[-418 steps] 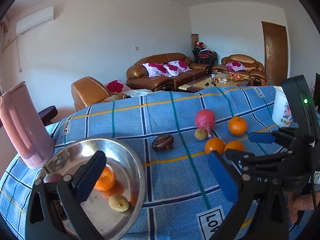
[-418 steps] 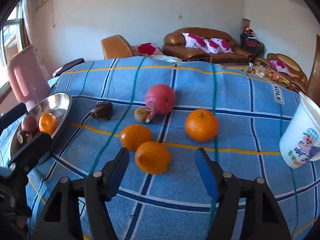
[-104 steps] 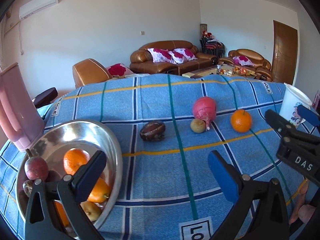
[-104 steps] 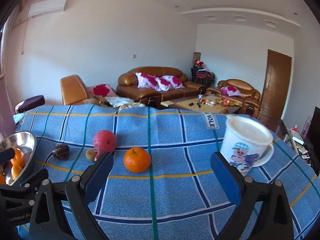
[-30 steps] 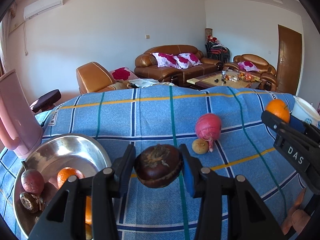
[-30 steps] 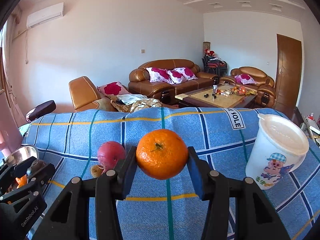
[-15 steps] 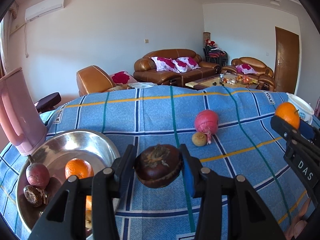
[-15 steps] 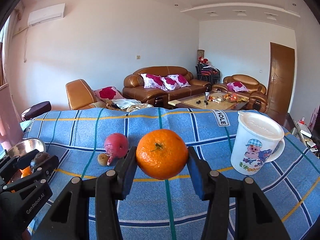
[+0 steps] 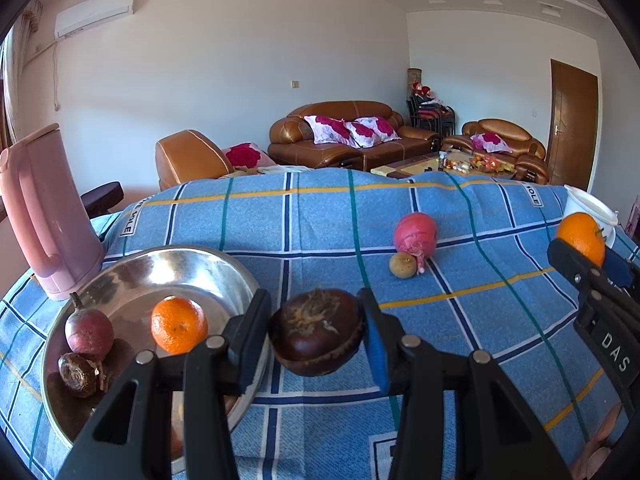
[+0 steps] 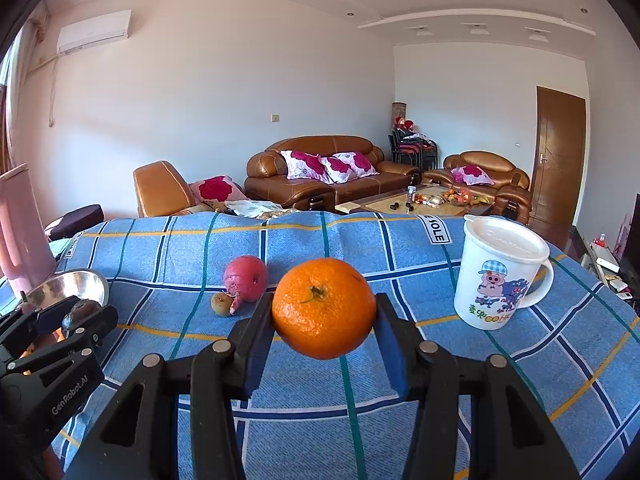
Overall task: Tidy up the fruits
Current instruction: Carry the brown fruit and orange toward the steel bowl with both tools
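Counter [image 9: 320, 216], covered by a blue plaid cloth, carries every item. Pink jug [image 9: 44, 216] stands upright at the left edge, just beside the steel bowl [image 9: 132, 264]. The bowl sits near the front-left corner and holds one orange [image 9: 179, 330], a reddish round fruit [image 9: 89, 332] and a dark brown fruit [image 9: 78, 374] touching it. White cartoon mug [image 10: 500, 276], lidded and upright, stands near the right edge. Left hand-held gripper [image 9: 318, 332] is clamped on a dark brown round fruit [image 9: 318, 330], held above the cloth just right of the bowl rim. Right hand-held gripper [image 10: 324, 316] is clamped on an orange fruit [image 10: 324, 308], stem end facing the camera, raised above the counter to the left of the mug. Pink-red fruit [image 9: 415, 234] lies on the cloth mid-counter. Small yellow-brown fruit [image 9: 403, 265] rests against its near side.
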